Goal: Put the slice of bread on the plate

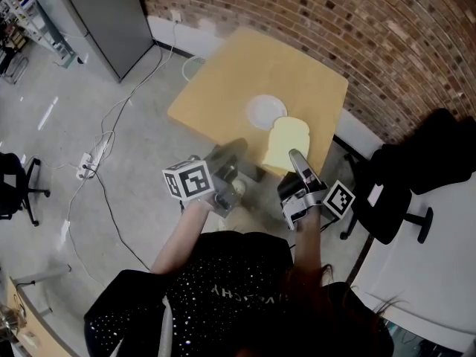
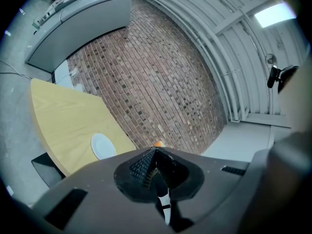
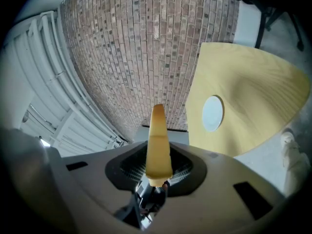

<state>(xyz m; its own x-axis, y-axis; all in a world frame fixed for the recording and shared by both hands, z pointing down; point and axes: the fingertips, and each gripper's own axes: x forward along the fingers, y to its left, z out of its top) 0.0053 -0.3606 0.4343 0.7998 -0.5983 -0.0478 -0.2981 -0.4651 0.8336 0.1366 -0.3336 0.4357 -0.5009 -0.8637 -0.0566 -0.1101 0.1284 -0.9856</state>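
Firmly, right gripper jaws pinch the pale yellow bread slice; left gripper jaws closed.

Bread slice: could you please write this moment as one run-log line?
right tool: shut on bread slice | left tool: shut, empty | plate: on table, bare | step: bread slice not yet placed

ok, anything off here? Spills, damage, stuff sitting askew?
Nothing stands out. The bread slice looks whole, clamped in the right tool by the near edge of the table. The plate lies bare and flat on the table, with no spill visible. The left tool is shut and empty.
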